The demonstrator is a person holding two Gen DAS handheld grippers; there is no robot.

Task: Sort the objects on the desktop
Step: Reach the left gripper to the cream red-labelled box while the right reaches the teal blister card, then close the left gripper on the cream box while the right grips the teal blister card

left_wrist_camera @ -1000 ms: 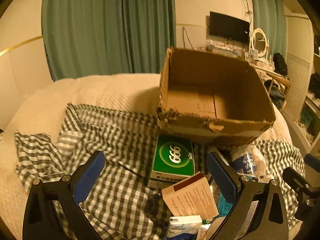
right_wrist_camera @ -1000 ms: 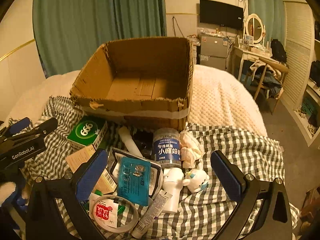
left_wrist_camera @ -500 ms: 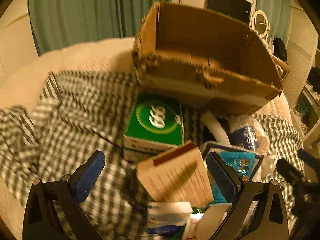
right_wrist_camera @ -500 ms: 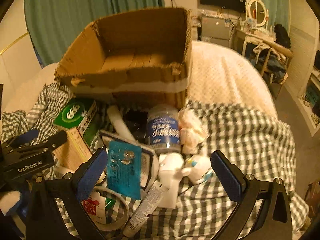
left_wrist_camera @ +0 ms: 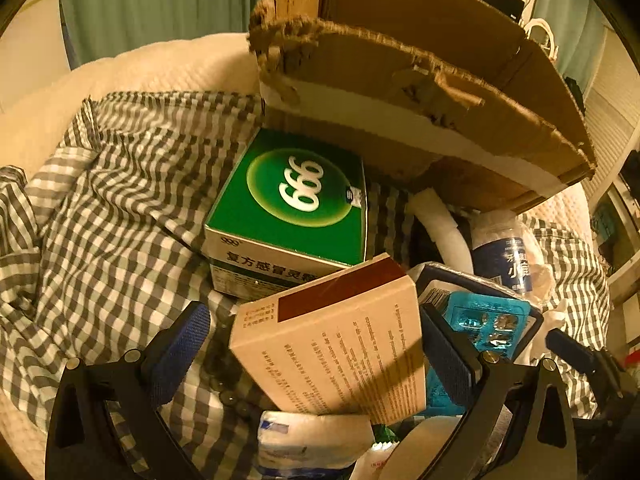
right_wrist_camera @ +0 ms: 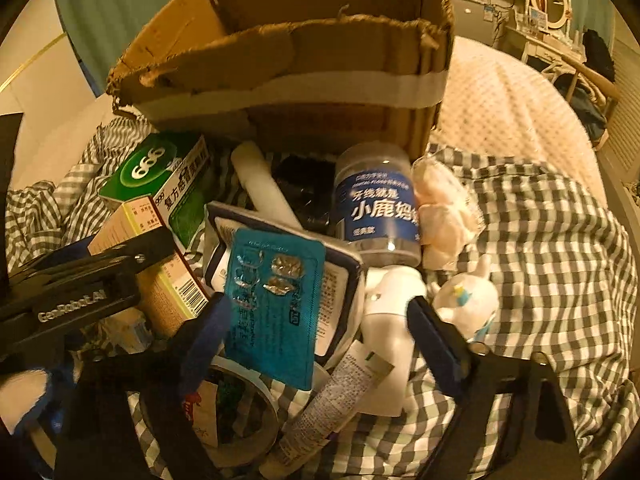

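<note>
A pile of small items lies on a checked cloth in front of an open cardboard box. My left gripper is open, its fingers on either side of a tan medicine carton. The right pad sits close to the carton's edge and the left pad is apart from it. Behind it lies a green carton. My right gripper is open over a teal blister pack and a white bottle, holding nothing. A blue-labelled jar lies against the cardboard box.
A white tube, a crumpled tissue, a small white toy, a tape roll and a cream tube crowd the pile. The left tool's black frame is at the left. Cream bedding lies beyond.
Both grippers have moved forward and down towards the pile. The left one now has the tan carton between its fingers, and the right one has closed in on the blister pack.
</note>
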